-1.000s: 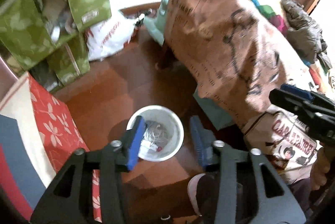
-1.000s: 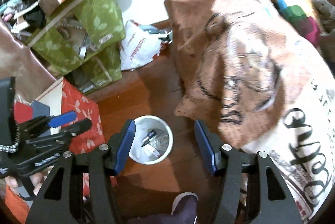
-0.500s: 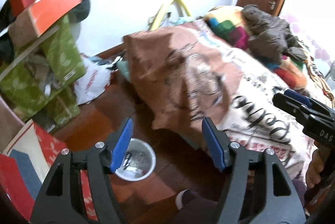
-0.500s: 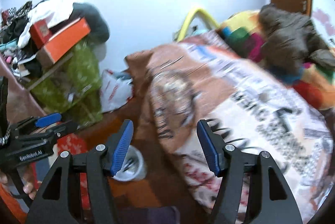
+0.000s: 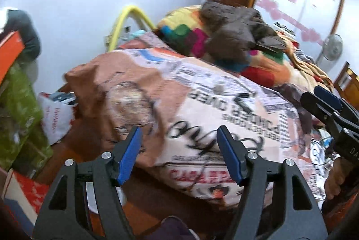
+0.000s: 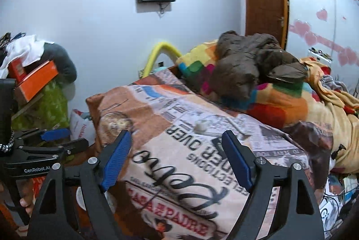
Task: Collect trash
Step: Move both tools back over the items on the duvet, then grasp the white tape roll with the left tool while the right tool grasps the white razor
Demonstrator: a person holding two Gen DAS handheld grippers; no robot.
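Okay, both hand-held grippers empty, blue fingers spread apart. Small white crumpled scrap point(image 6: 201, 125) lies on the newspaper-print bedspread point(image 6: 179, 150), ahead and slightly left of my right hand-held gripper point(image 6: 177, 159), the nearer one, I judge. Left hand-held gripper point(image 5: 179, 153) levelled at the bed too, scrap point(image 5: 217, 88) farther ahead.

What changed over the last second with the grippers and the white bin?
Both grippers tilted up from the floor toward the bed. The white bin, centred between the fingers a second ago, now sits low behind the left gripper. The right gripper faces the printed bedcover. Nothing was grasped; both stay open and empty.
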